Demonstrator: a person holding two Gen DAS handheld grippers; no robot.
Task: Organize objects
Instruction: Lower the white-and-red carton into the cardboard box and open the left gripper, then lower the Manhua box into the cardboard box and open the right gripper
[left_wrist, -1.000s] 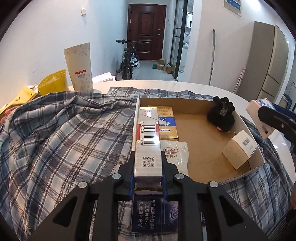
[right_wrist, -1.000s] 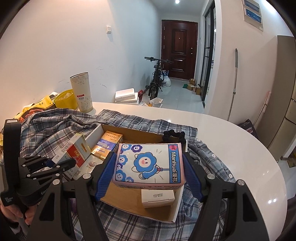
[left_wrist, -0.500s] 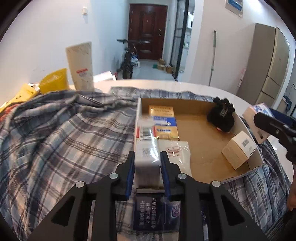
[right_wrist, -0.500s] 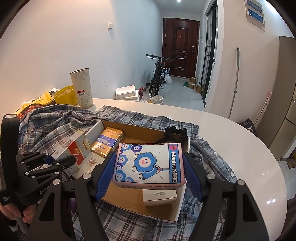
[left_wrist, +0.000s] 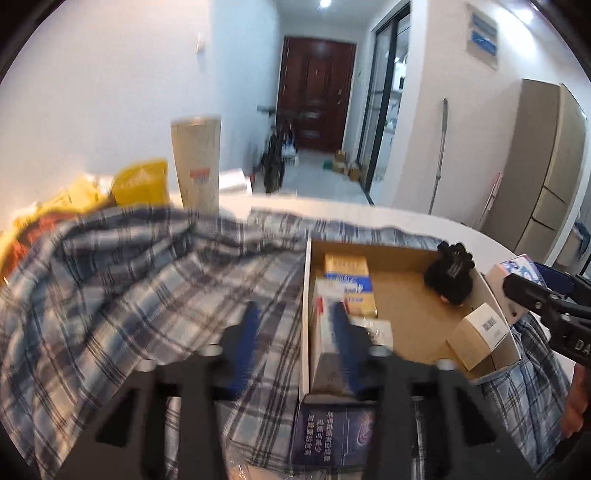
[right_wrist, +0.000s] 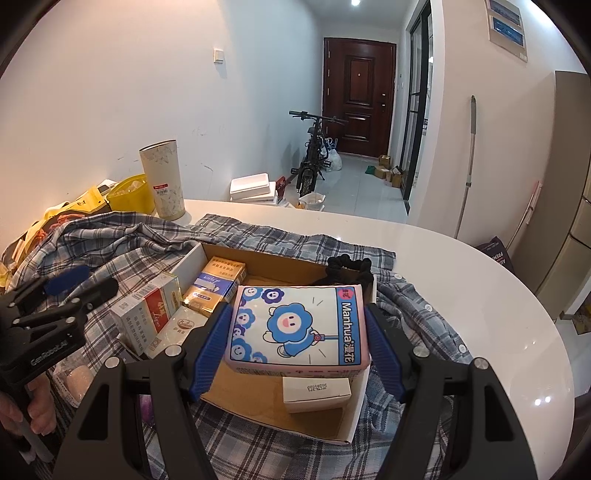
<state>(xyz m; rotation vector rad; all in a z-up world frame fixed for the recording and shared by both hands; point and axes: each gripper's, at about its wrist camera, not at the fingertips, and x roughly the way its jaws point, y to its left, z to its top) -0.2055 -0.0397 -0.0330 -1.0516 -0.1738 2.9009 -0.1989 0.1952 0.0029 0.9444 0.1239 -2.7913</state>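
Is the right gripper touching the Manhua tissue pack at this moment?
Touching. The right wrist view shows the right gripper with its blue pads pressed against both sides of the tissue pack, holding it above the cardboard box.

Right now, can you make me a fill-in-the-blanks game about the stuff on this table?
1. The right claw is holding a pink tissue pack with a ____ cartoon flower on it.
2. The open cardboard box sits on a ____ shirt.
3. The fuzzy black thing sits in a ____ of the box.
4. The left claw is opening, with ____ between its fingers.

Missing words: blue; plaid; corner; nothing
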